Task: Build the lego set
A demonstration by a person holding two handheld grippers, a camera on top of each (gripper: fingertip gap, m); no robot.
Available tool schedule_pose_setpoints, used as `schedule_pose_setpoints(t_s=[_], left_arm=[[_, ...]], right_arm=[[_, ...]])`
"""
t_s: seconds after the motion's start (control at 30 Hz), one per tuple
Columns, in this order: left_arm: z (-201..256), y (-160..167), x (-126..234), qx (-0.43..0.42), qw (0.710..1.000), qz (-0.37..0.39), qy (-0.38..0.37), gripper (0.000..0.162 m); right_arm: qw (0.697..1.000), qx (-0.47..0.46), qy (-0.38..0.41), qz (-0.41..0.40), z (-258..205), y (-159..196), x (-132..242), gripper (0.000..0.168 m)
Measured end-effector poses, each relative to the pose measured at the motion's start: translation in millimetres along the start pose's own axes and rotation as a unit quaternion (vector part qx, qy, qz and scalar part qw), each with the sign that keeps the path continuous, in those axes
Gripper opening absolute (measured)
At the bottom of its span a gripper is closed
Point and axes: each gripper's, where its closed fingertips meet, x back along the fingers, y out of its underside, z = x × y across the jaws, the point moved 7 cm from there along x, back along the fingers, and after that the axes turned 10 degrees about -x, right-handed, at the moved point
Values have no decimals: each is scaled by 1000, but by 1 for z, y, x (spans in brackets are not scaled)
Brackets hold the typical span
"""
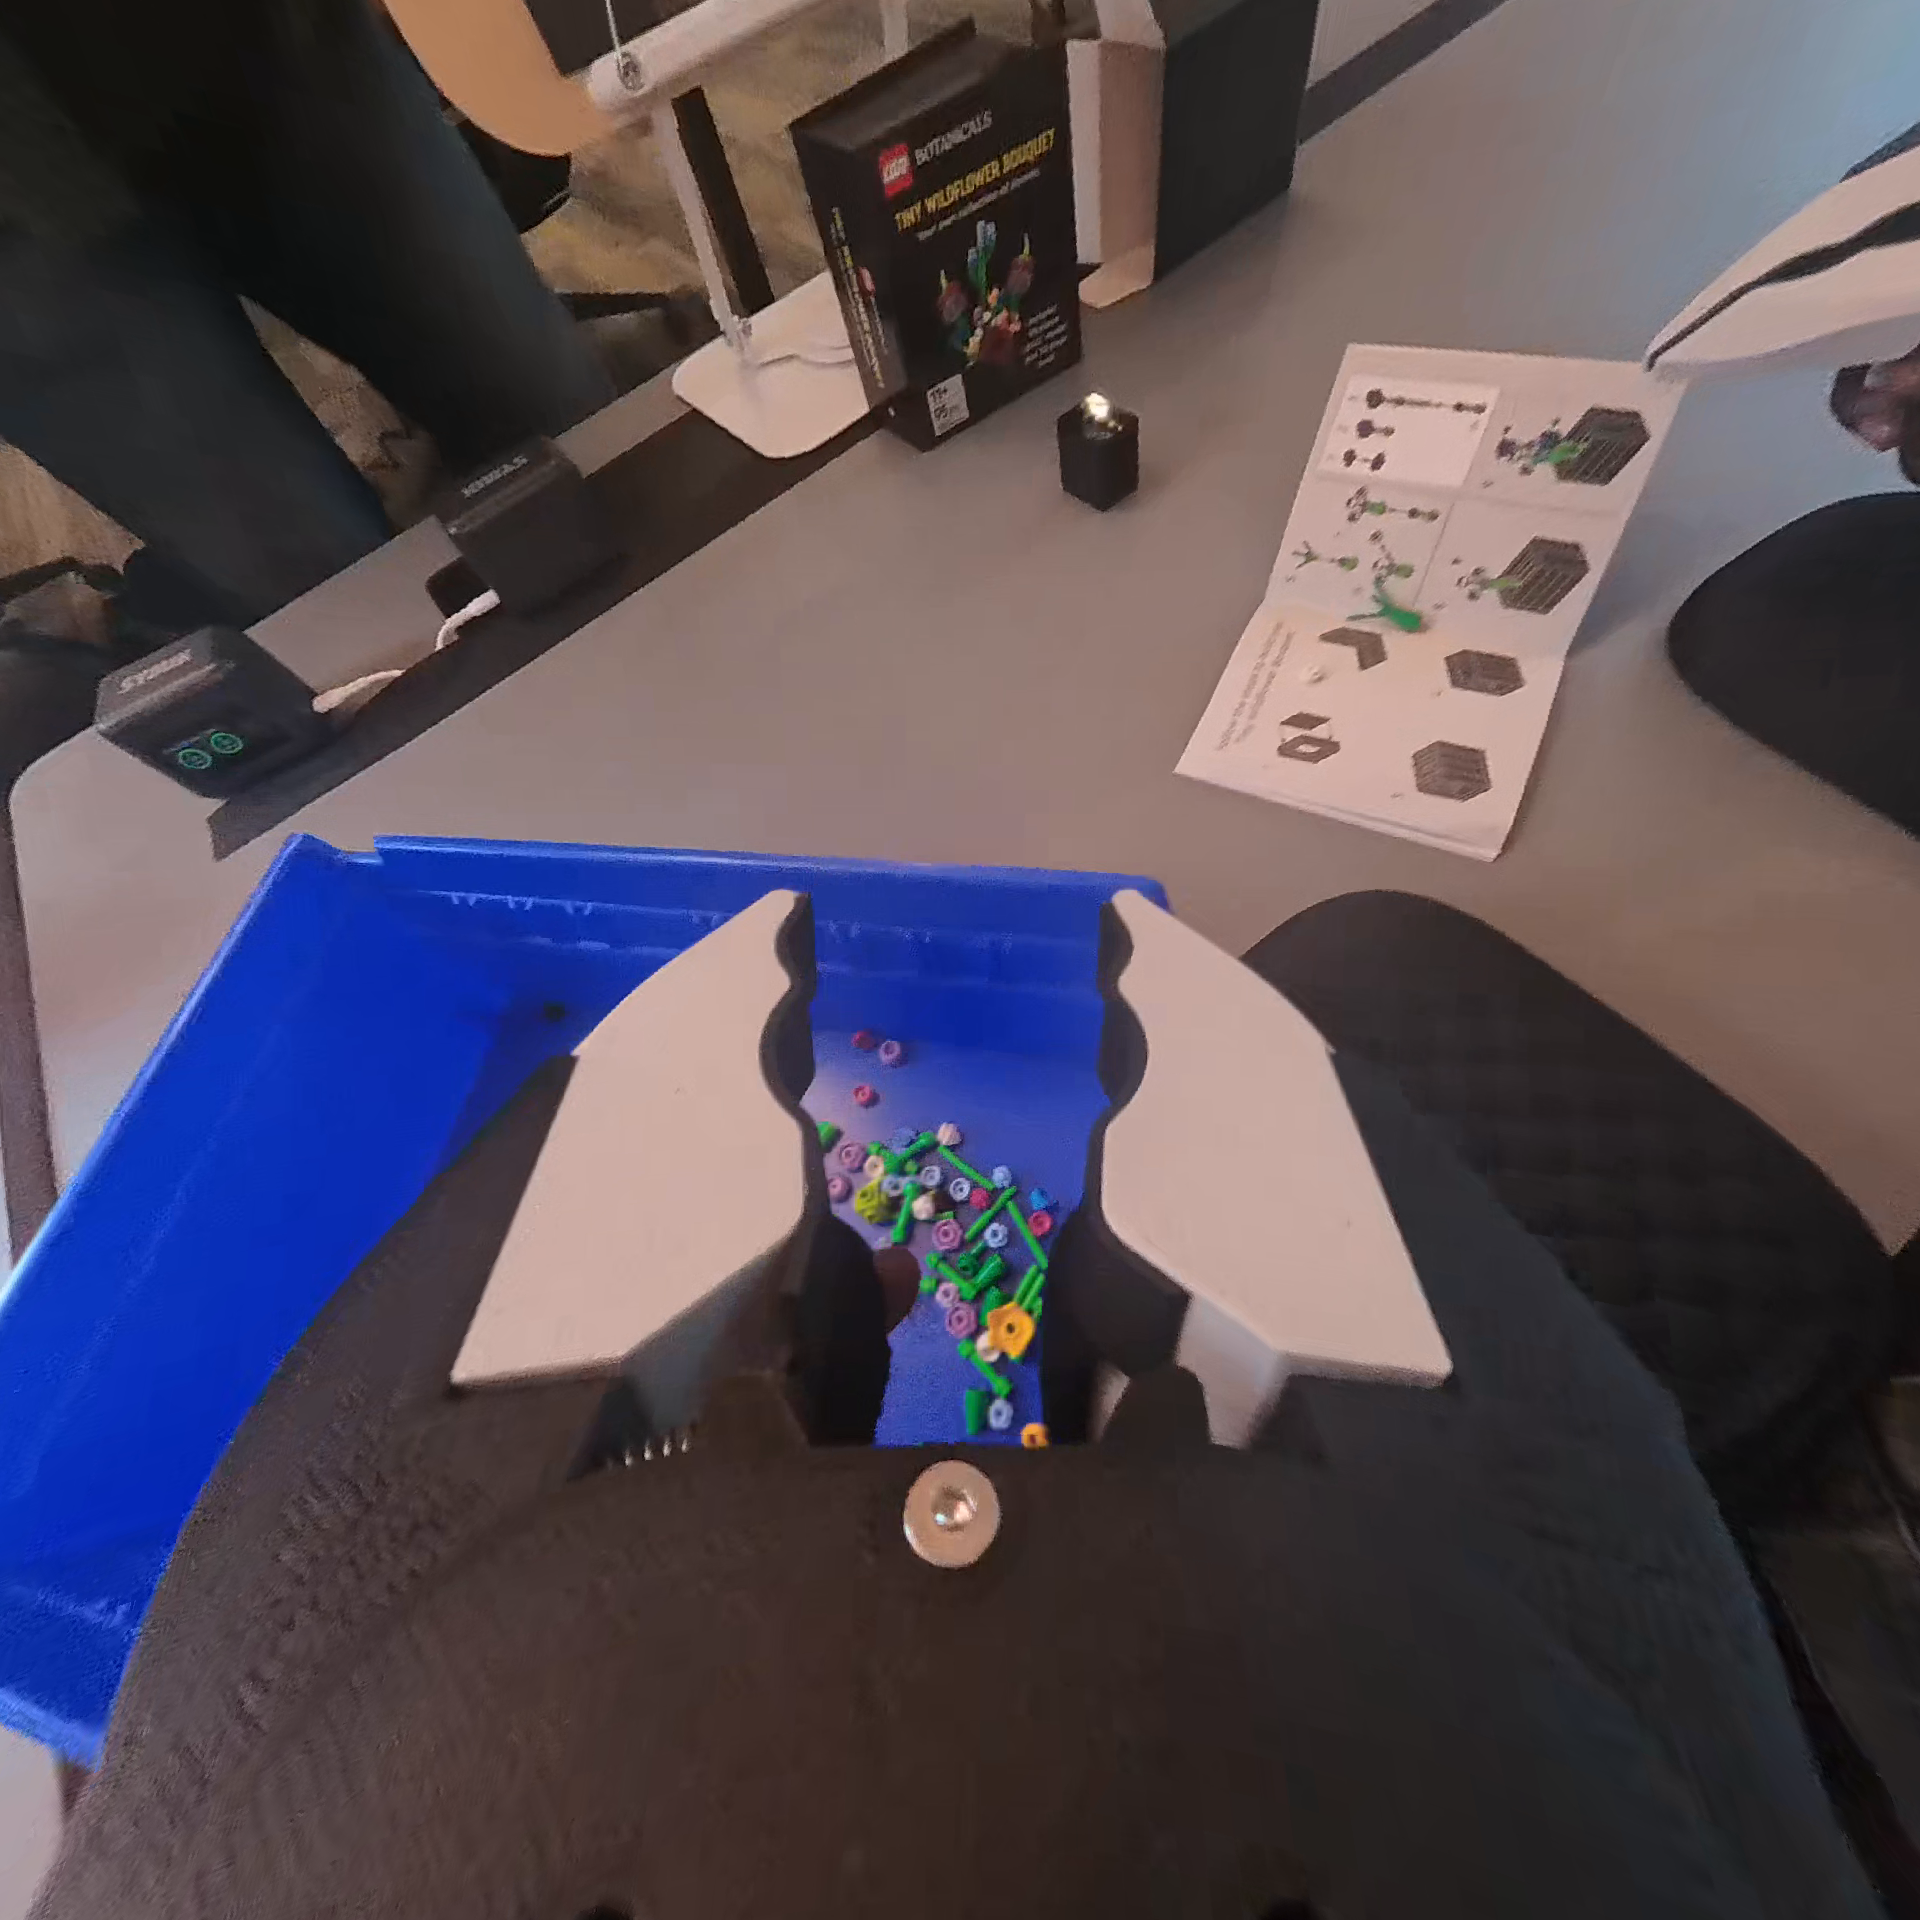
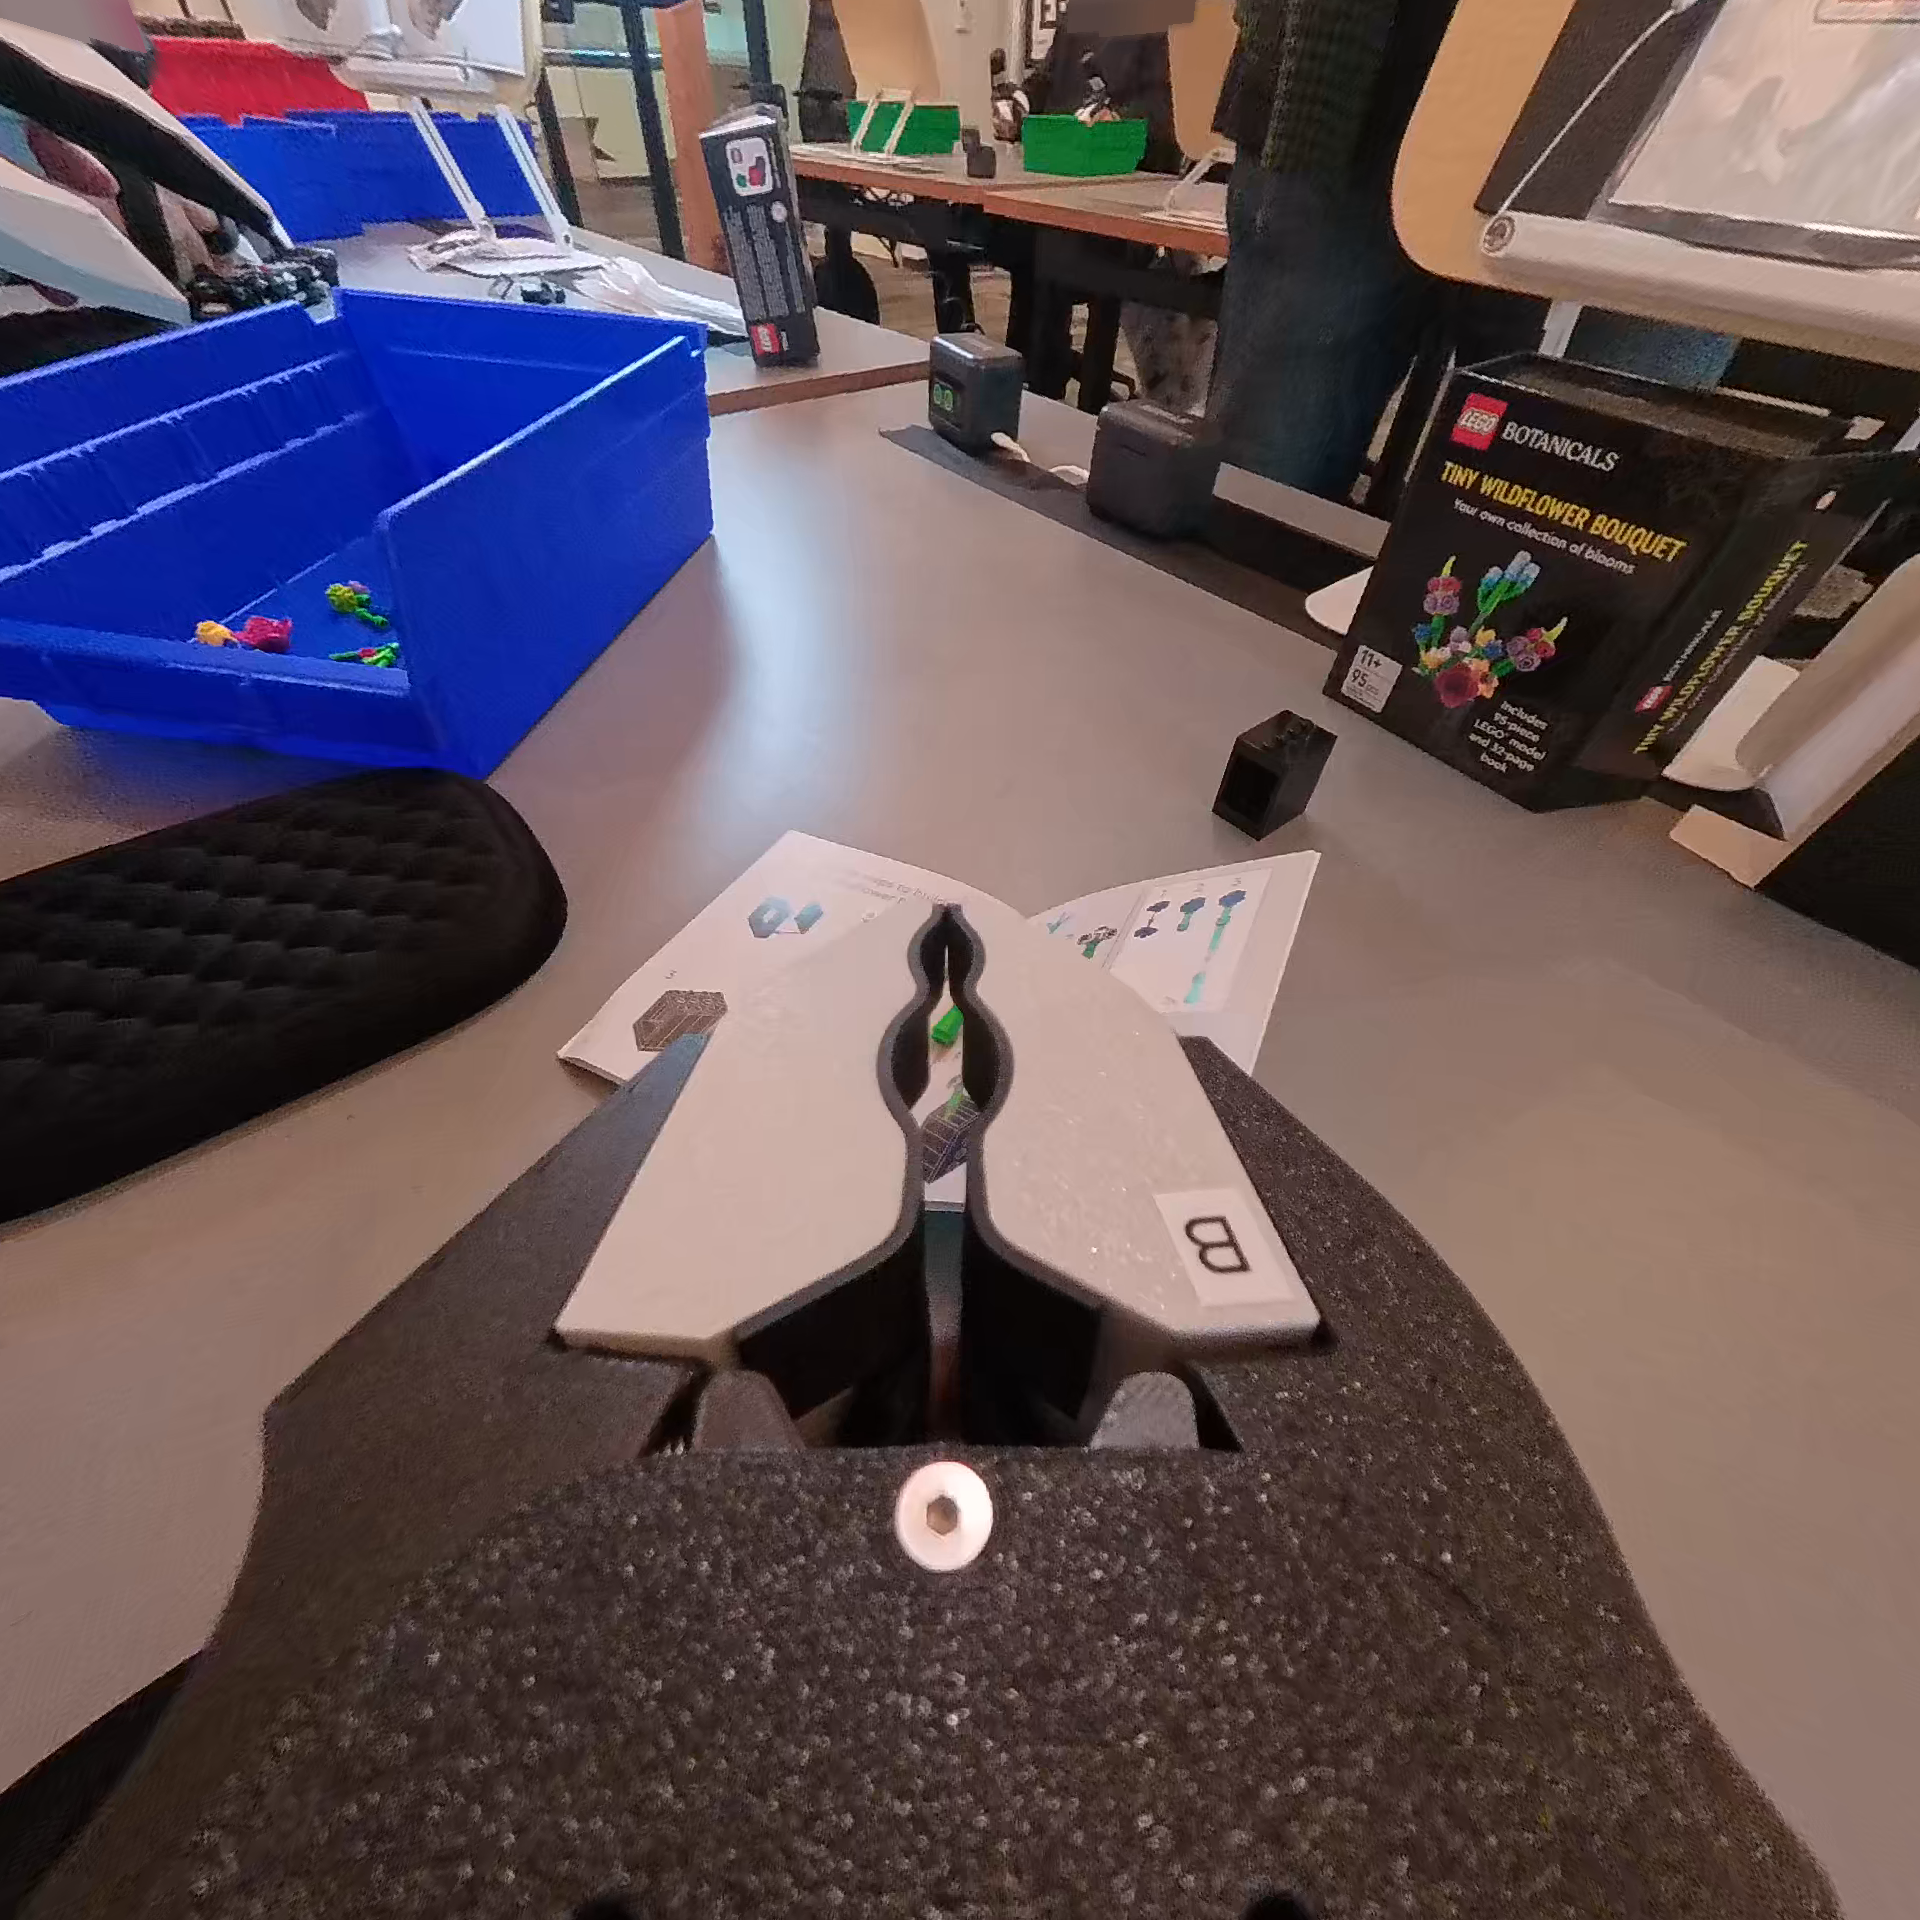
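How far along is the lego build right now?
Early. Done: only a small black block stands built. In hand: the right gripper is closed, apparently on a green piece; the left gripper hovers open. Left: loose flower pieces fill the blue bin.

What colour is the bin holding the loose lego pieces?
Bright blue. The bin shows best in the left wrist view, with the open left tool over it.

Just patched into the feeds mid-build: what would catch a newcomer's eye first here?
The bright blue bin at the table's left, with small colourful flower and stem pieces scattered on its floor, right under the open left gripper. The right gripper is shut over the open instruction booklet, with the black set box upright beyond it.
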Motion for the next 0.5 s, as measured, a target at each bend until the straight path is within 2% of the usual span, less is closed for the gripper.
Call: schedule_pose_setpoints(t_s=[0.13, 0.27, 0.33, 0.4, 0.5], left_arm=[[-13, 11, -4, -6, 999, -34, 22, 58], [-34, 31, -7, 6, 995, -92, 47, 75], [-48, 43, -8, 15, 991, -124, 50, 77], [-58, 55, -9, 22, 986, -151, 65, 73], [-66, 71, -13, 11, 975, -195, 105, 55]], right_arm=[[1000, 0, -5, -13, 0, 4, -4, 3], [999, 1, -13, -31, -1, 14, -9, 12], [999, -2, -15, -32, -1, 17, -9, 13], [1000, -6, -15, -20, -1, 15, -7, 14], [1000, -21, -6, -11, 2, 14, -5, 13]])
